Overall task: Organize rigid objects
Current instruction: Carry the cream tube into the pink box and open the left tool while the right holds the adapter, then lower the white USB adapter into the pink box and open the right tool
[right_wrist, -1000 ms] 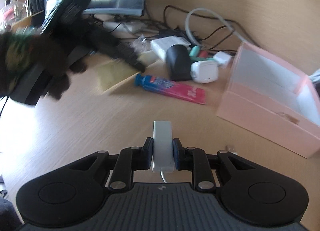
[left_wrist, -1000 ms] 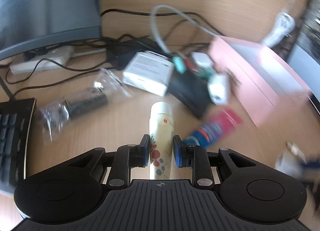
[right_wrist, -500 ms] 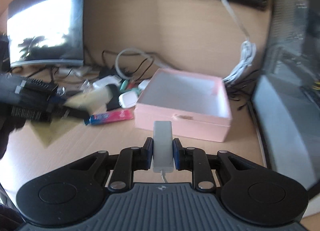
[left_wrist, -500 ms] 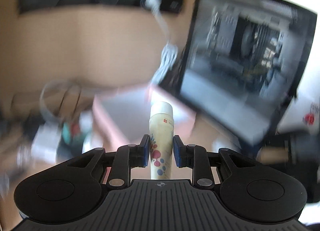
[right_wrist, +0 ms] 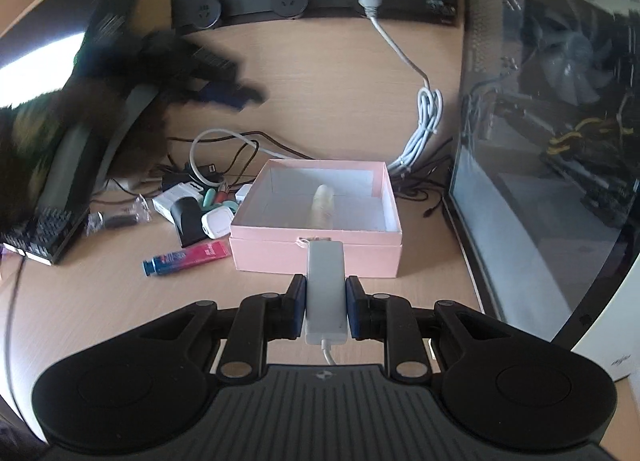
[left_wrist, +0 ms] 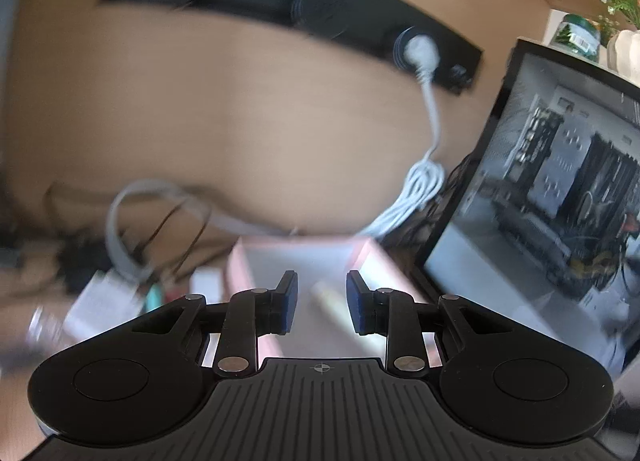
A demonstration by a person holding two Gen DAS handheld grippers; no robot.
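An open pink box (right_wrist: 316, 257) stands on the wooden desk. In it lies a cream tube with coloured dots (right_wrist: 323, 205), blurred in the left wrist view as the cream tube (left_wrist: 330, 299). My left gripper (left_wrist: 322, 301) hovers above the pink box (left_wrist: 240, 261), open, with nothing between its pads. Just short of the box's front wall, my right gripper (right_wrist: 325, 305) is shut on a white adapter (right_wrist: 325, 273) whose cable trails back. A blurred dark shape (right_wrist: 160, 73) at the upper left of the right wrist view is the other gripper and hand.
Left of the box lie a red-and-blue tube (right_wrist: 188, 257), a black block (right_wrist: 188, 221), a white charger (right_wrist: 216, 223), a bagged item (right_wrist: 116, 219) and tangled cables. A keyboard (right_wrist: 40, 233) and monitor (right_wrist: 40, 61) stand left, a glass-sided computer case (right_wrist: 540, 141) right.
The left gripper has let go of the cream tube, which now lies in the pink box. Both views have swung from the clutter toward the box. The right gripper still holds the adapter.
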